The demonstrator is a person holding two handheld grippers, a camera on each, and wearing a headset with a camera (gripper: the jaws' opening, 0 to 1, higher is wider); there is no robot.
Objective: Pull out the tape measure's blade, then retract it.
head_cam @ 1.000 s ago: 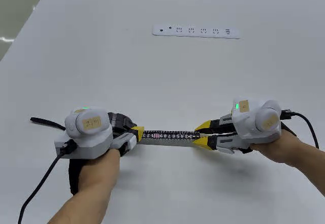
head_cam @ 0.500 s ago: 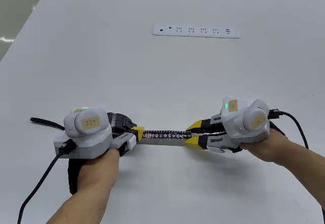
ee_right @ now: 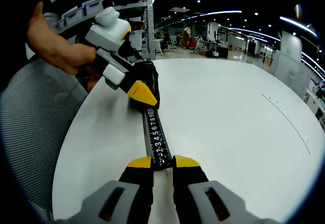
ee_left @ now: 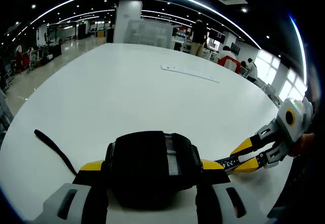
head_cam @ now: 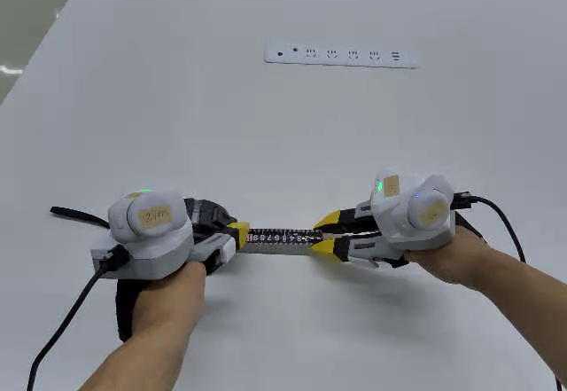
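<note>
Left tool [head_cam: 232,238] is clamped on the black tape measure [ee_left: 152,165], holding the case low on the white surface [head_cam: 266,125], its wrist strap [head_cam: 75,216] trailing off to the left. Right tool [head_cam: 326,234] has its yellow tips pinched together on the end of the blade [ee_right: 155,132], where the low numbers sit just ahead of the jaws. Compared with a second ago, we note that the right tool has closed in toward the left one and less blade shows between them; the case has not moved. We read this as the return leg: the pull-out looks done and the blade is being fed back under control. A short span is still out. The power strip [head_cam: 340,55] lies well apart at the far side.
</note>
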